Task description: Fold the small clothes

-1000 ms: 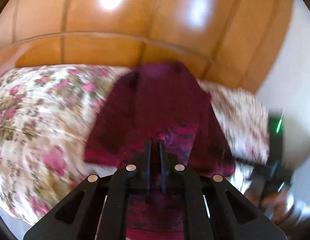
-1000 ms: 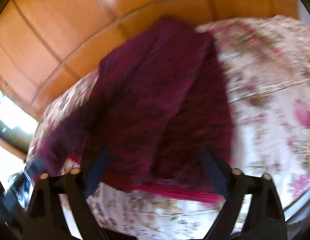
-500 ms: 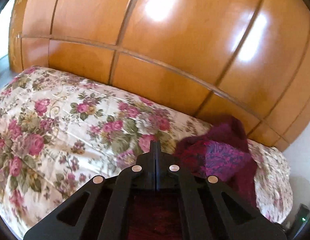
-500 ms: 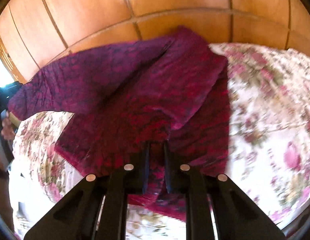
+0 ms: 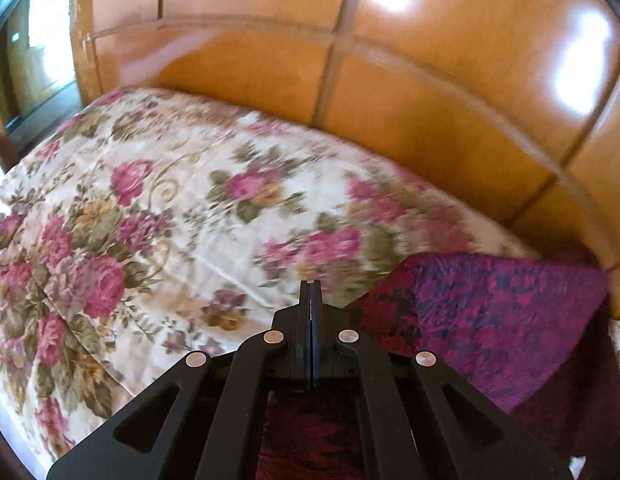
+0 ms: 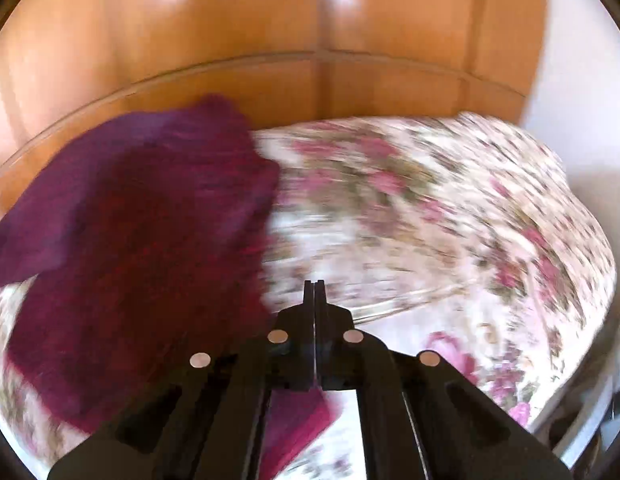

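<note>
A maroon patterned garment (image 5: 490,320) lies partly on the floral bedspread (image 5: 150,220). In the left wrist view it spreads to the right of my left gripper (image 5: 311,286) and runs back under the closed fingers. My left gripper is shut on its edge. In the right wrist view the same garment (image 6: 130,240) fills the left side. A strip of it hangs beneath my right gripper (image 6: 313,284), which is shut on the cloth. Where each pair of pads pinches the cloth is hidden by the fingers.
A glossy wooden panelled wall (image 5: 390,100) rises right behind the bed. A window (image 5: 30,40) shows at the far left. A white wall (image 6: 582,100) stands past the bed's right side. Bare floral bedspread (image 6: 450,220) stretches ahead of both grippers.
My right gripper went from wide open to shut on the garment and swung right. My left gripper swung left with the cloth, so the garment now sits to its right.
</note>
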Motion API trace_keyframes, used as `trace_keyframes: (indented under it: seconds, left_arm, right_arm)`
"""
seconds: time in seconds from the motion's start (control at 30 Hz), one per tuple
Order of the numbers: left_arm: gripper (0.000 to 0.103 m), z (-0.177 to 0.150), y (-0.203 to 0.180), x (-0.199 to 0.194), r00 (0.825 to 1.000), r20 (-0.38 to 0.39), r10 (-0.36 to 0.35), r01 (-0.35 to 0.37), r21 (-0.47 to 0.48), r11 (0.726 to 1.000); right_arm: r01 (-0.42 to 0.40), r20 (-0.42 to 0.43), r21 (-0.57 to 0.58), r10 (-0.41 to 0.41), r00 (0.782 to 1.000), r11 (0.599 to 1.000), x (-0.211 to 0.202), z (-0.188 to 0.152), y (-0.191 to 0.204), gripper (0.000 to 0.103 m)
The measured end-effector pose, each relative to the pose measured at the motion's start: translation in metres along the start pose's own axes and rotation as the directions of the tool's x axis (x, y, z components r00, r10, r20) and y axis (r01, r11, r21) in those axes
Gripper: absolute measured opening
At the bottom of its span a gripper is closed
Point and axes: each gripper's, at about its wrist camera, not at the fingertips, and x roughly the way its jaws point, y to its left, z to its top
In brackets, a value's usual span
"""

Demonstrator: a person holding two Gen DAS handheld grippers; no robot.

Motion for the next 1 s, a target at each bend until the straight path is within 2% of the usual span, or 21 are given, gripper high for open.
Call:
trace_keyframes:
  seconds: [0.1,0.17,0.23,0.27,0.3,0.33,0.37,0.4,0.43,0.5,0.53,0.57,0.63,0.73,0.77,0.8,0.87,0.9,0.93,0.97,1.0]
  left_arm:
    - [0.0,-0.001,0.008,0.021,0.998,-0.053,0.022,-0.023,-0.025,0.999]
    - [0.0,-0.005,0.01,0.023,0.998,-0.043,0.046,-0.048,-0.036,0.998]
    - [0.0,-0.008,0.013,0.02,0.998,-0.013,0.067,-0.067,-0.037,0.997]
    - [0.0,-0.009,0.014,0.02,0.997,-0.023,0.07,-0.071,-0.042,0.997]
    - [0.006,-0.011,0.018,0.019,0.996,-0.038,0.075,-0.077,-0.054,0.996]
    - [0.019,-0.013,0.02,0.017,0.997,-0.039,0.07,-0.072,-0.062,0.995]
    - [0.024,-0.016,0.021,0.009,0.998,-0.025,0.051,-0.052,-0.07,0.996]
    - [0.04,-0.022,0.023,-0.004,1.0,0.011,0.024,-0.023,-0.073,0.997]
    - [0.054,-0.026,0.022,-0.012,0.999,0.032,0.016,-0.014,-0.066,0.998]
    - [0.058,-0.042,0.02,-0.032,0.997,0.068,-0.039,0.041,-0.032,0.999]
    - [0.058,-0.048,0.019,-0.036,0.995,0.07,-0.067,0.068,-0.021,0.997]
    - [0.058,-0.056,0.017,-0.041,0.993,0.064,-0.1,0.1,-0.008,0.995]
    - [0.058,-0.077,0.01,-0.052,0.984,0.045,-0.174,0.173,0.035,0.984]
    - [0.058,-0.103,-0.003,-0.057,0.965,-0.003,-0.261,0.26,0.09,0.962]
    - [0.058,-0.11,-0.007,-0.057,0.959,-0.021,-0.282,0.283,0.101,0.954]
    - [0.058,-0.119,-0.013,-0.056,0.95,-0.046,-0.308,0.312,0.112,0.944]
    - [0.059,-0.129,-0.021,-0.051,0.94,-0.084,-0.33,0.339,0.125,0.932]
    - [0.059,-0.134,-0.026,-0.047,0.938,-0.104,-0.329,0.341,0.131,0.931]
    - [0.059,-0.138,-0.03,-0.043,0.936,-0.122,-0.331,0.346,0.132,0.929]
    - [0.059,-0.14,-0.031,-0.04,0.932,-0.137,-0.335,0.352,0.131,0.927]
    - [0.059,-0.143,-0.033,-0.037,0.926,-0.154,-0.344,0.364,0.127,0.923]
  right_arm:
    - [0.081,-0.056,0.082,-0.077,0.995,0.993,0.024,0.006,-0.031,0.0]
    - [0.084,-0.063,0.125,-0.076,0.995,0.989,0.024,0.006,-0.042,0.004]
    - [0.08,-0.044,0.133,-0.075,0.996,0.988,0.017,0.004,-0.046,0.02]
    - [0.073,-0.037,0.134,-0.068,0.997,0.988,0.014,0.003,-0.046,0.045]
    - [0.062,-0.026,0.13,-0.06,0.998,0.99,0.009,-0.001,-0.044,0.051]
    - [0.044,-0.021,0.107,-0.042,0.999,0.993,0.005,-0.004,-0.04,0.051]
    - [0.025,-0.027,0.094,-0.022,0.999,0.995,0.007,-0.004,-0.034,0.052]
    - [-0.006,-0.036,0.09,0.009,0.999,0.996,0.006,-0.006,-0.028,0.057]
    - [-0.072,-0.047,0.091,0.077,0.996,0.993,0.003,-0.011,-0.021,0.059]
    - [-0.174,-0.072,0.066,0.178,0.981,0.983,-0.001,-0.018,-0.003,0.062]
    - [-0.238,-0.093,0.052,0.242,0.966,0.97,-0.003,-0.023,0.008,0.062]
    - [-0.328,-0.127,0.048,0.331,0.935,0.944,-0.004,-0.029,0.022,0.062]
    - [-0.446,-0.189,0.035,0.444,0.876,0.894,-0.007,-0.04,0.049,0.062]
    - [-0.577,-0.3,0.019,0.555,0.776,0.816,-0.003,-0.058,0.095,0.061]
    - [-0.589,-0.328,-0.002,0.556,0.763,0.808,-0.001,-0.064,0.108,0.056]
    - [-0.578,-0.332,-0.034,0.536,0.776,0.815,-0.003,-0.067,0.116,0.038]
    - [-0.532,-0.301,-0.122,0.479,0.824,0.838,-0.013,-0.066,0.126,0.02]
    - [-0.519,-0.282,-0.136,0.469,0.837,0.844,-0.017,-0.063,0.124,0.013]
    - [-0.494,-0.249,-0.161,0.449,0.858,0.854,-0.024,-0.058,0.119,0.013]
    - [-0.428,-0.181,-0.214,0.395,0.901,0.878,-0.033,-0.05,0.11,0.012]
    - [-0.36,-0.123,-0.256,0.339,0.933,0.897,-0.042,-0.044,0.103,0.012]
